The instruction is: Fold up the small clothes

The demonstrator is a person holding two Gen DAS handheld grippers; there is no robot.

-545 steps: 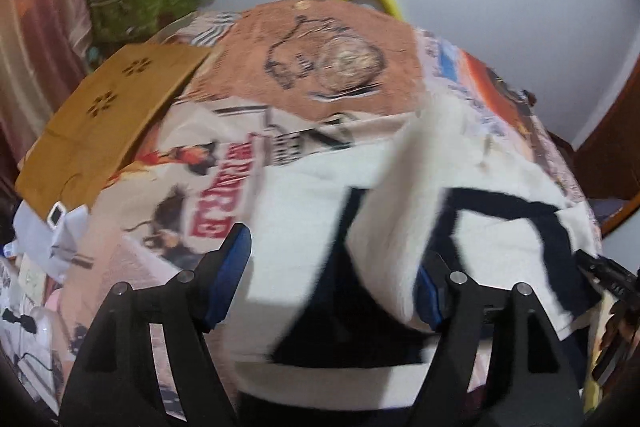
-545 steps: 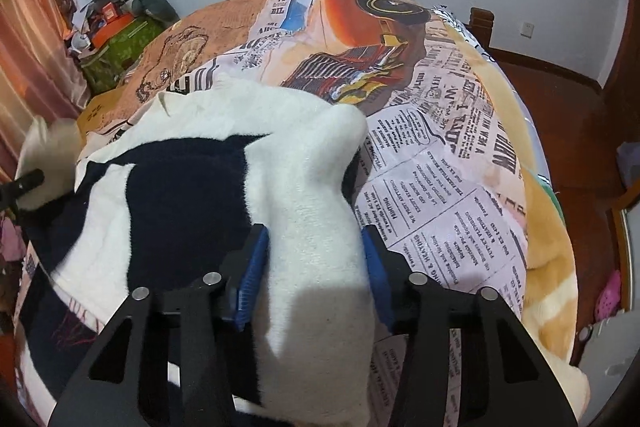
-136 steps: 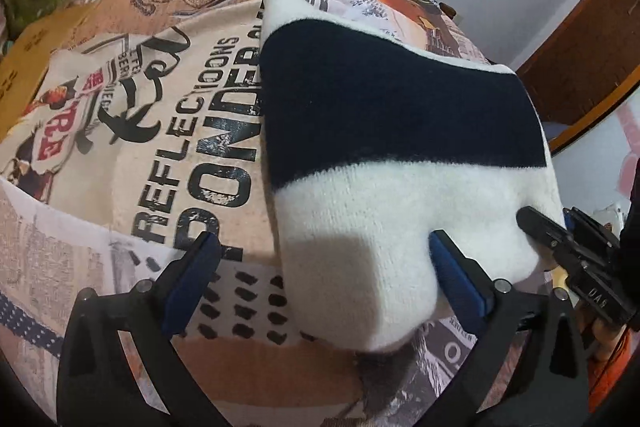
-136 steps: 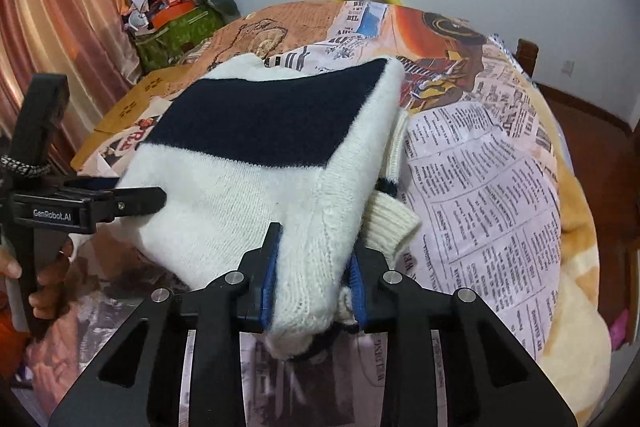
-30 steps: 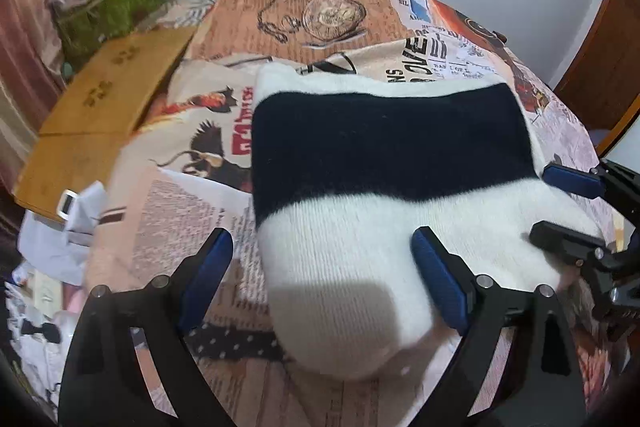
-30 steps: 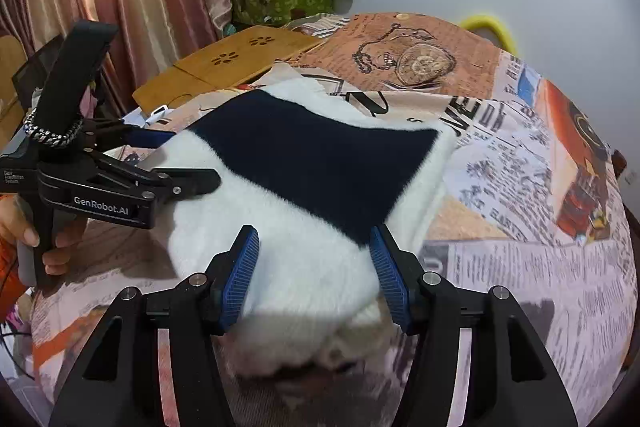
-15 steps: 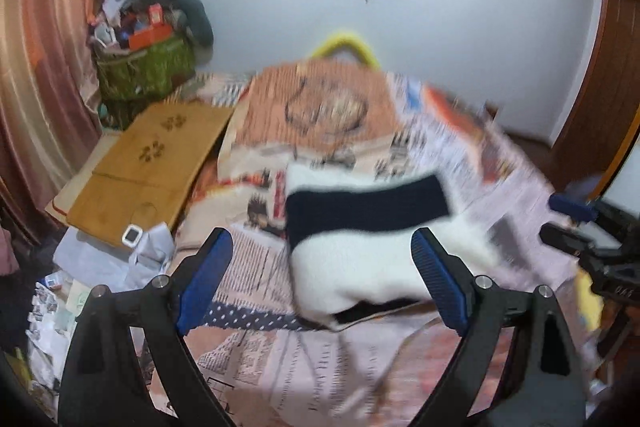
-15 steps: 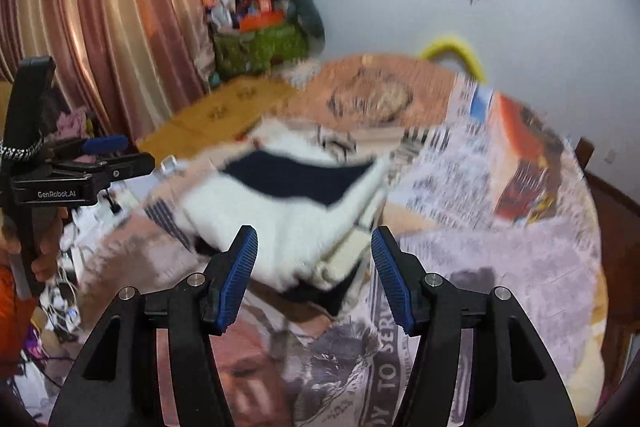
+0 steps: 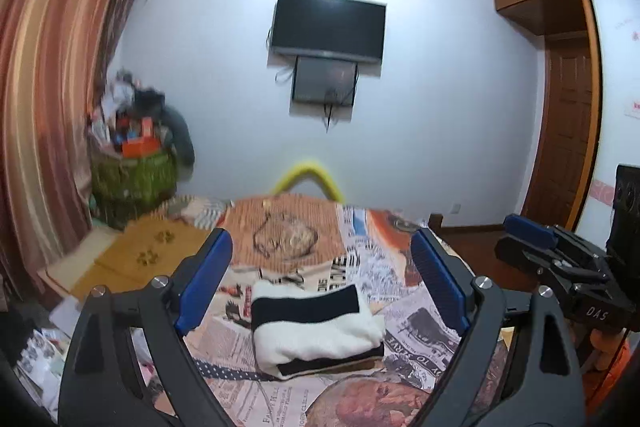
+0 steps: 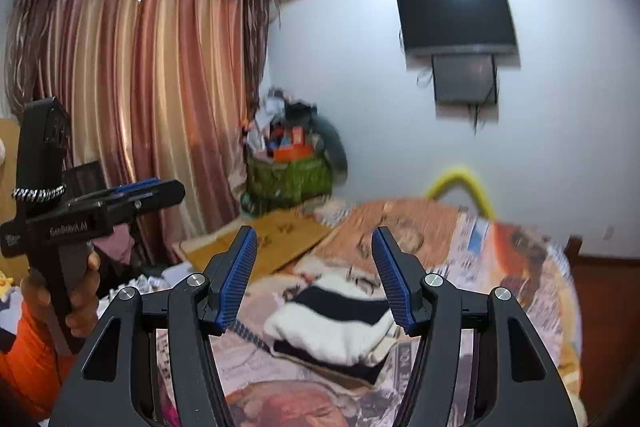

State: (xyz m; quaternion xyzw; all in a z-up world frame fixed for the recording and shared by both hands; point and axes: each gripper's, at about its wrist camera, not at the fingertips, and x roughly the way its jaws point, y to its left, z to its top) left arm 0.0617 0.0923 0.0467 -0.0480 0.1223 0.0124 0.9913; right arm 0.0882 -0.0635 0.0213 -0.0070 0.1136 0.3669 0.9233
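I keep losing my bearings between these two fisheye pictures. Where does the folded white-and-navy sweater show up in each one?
Left wrist view: the folded sweater lies low in the middle, on the newspaper-print bedspread, seen between the two blue pads.
Right wrist view: the folded sweater lies low and just right of middle, blurred, again between the blue pads.
Shared landmark: the wall-mounted television, above and beyond the bed in both.

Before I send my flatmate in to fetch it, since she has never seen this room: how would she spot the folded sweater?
Go to the bed spread with a newspaper-print cover, below the wall television. Near its front edge lies the folded sweater, a compact cream bundle. A broad dark navy band across it sets it apart from the busy print, and it is the only garment on the bed.
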